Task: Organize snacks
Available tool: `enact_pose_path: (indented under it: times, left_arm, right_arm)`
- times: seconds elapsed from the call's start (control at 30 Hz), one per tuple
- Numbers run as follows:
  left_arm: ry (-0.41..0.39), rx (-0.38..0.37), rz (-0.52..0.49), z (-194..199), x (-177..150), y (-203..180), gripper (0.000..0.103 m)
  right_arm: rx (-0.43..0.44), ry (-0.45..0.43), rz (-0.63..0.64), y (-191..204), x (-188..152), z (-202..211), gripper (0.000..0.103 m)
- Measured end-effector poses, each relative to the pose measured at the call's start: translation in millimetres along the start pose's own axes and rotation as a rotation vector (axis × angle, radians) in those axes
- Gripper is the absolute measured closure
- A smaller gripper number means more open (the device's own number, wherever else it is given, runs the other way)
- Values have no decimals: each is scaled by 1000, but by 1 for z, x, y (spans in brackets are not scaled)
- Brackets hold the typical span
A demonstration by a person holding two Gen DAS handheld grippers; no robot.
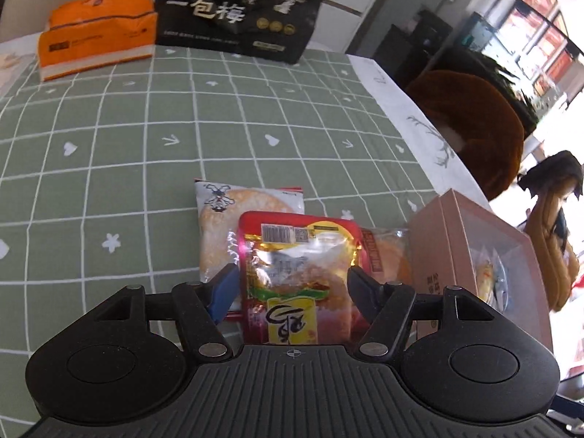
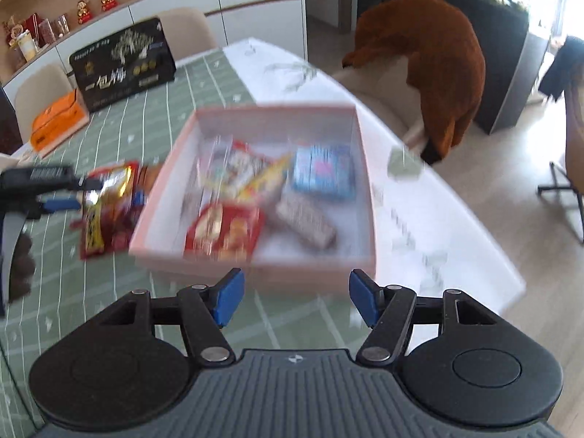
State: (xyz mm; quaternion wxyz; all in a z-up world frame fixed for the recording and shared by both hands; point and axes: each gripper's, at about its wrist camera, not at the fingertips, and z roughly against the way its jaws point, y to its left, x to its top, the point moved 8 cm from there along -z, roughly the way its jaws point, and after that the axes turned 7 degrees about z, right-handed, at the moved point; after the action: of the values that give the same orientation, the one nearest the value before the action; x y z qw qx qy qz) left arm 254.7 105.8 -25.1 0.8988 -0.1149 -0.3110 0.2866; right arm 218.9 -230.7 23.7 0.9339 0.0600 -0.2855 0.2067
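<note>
A red and yellow snack packet lies on a small pile, between the fingers of my left gripper. The jaws stand wide, the pads are beside its two long edges, and the packet looks unsqueezed. Under it are a white rice-cracker packet and an orange-filled clear packet. The pink box stands just right of the pile. In the blurred right wrist view my right gripper hangs open and empty over the near wall of the pink box, which holds several packets. The left gripper and the red packet show at its left.
A black gift bag and an orange tissue pack sit at the far end of the green checked tablecloth. A brown plush hangs over a chair past the table's white right edge. Cream chairs and cabinets stand behind.
</note>
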Motion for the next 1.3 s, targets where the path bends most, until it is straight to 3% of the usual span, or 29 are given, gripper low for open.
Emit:
enact_pose_path:
  times: [0.27, 0.37, 0.5, 0.67, 0.77, 0.9, 1.0, 1.03, 1.07, 1.1, 1.17, 1.23, 1.3]
  left_arm:
    - [-1, 76, -273, -10, -22, -32, 26]
    - [38, 26, -300, -1, -37, -29, 30]
    - [45, 10, -331, 21, -61, -14, 44]
    - [47, -3, -328, 50, -86, 12, 58]
    - [60, 23, -313, 67, -93, 35, 75]
    - [69, 7, -204, 91, -95, 71, 74]
    - [65, -40, -131, 110, -95, 89, 74]
    - [62, -53, -120, 116, -95, 93, 74]
    - [61, -66, -110, 121, -95, 97, 74]
    - [61, -82, -98, 124, -94, 101, 74]
    - [67, -116, -67, 127, -93, 106, 74]
    - [76, -147, -34, 125, -91, 109, 74]
    - [93, -176, -4, 117, -90, 108, 74]
  right_arm:
    - [15, 68, 9, 16, -46, 4, 39]
    - [23, 66, 17, 21, -48, 8, 39]
    - [26, 43, 47, 30, -35, 13, 39]
    - [52, -37, 115, 59, 20, 23, 39]
    - [85, -56, 151, 92, 73, 14, 24]
    - [115, -18, 216, 148, 140, -38, 24]
    - [58, 36, 299, 179, 169, -95, 25]
    - [18, 71, 314, 186, 175, -119, 27]
    - [-10, 97, 327, 190, 175, -137, 37]
    - [-40, 126, 352, 192, 173, -154, 55]
    - [-108, 181, 400, 196, 162, -178, 70]
    - [-86, 186, 361, 198, 153, -175, 75]
    - [11, 206, 312, 202, 138, -161, 75]
